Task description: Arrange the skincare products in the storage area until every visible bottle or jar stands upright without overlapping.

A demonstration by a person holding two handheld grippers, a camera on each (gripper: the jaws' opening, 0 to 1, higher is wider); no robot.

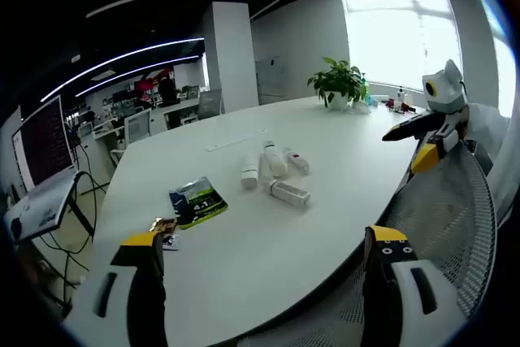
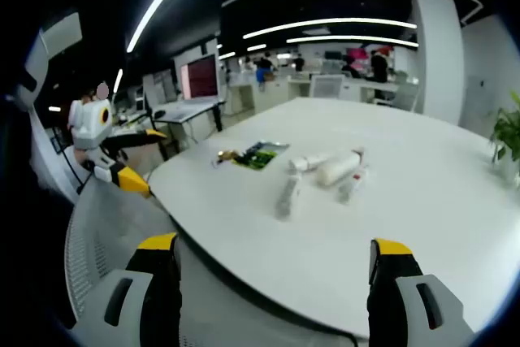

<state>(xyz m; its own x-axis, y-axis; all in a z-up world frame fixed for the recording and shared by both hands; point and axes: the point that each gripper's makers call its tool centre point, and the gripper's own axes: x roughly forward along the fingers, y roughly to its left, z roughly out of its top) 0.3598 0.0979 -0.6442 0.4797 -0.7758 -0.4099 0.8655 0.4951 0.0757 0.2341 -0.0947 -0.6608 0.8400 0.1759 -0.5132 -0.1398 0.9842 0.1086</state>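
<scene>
We found the left gripper held above the near edge of the white table, its jaws spread wide with nothing between them. The right gripper was posed likewise over the opposite near edge, jaws wide apart and holding nothing. In the left gripper view the right gripper appeared at the far right, raised above a mesh chair back; in the right gripper view the left gripper appeared at the far left beside a mesh chair back.

The skincare bottles lay in a loose cluster near the middle of the table, well apart from both grippers. We counted about four white pieces: most lay on their sides, some touching; whether the one at the cluster's left in the left gripper view stood upright, we could not tell. In the right gripper view the same bottles lay in a spread group.

A green and black packet lay flat beside the cluster, nearer the table edge, with a small gold-coloured item just beyond it at the rim. A potted plant stood at the far end near a bright window. The tabletop around the cluster was bare on all sides.
</scene>
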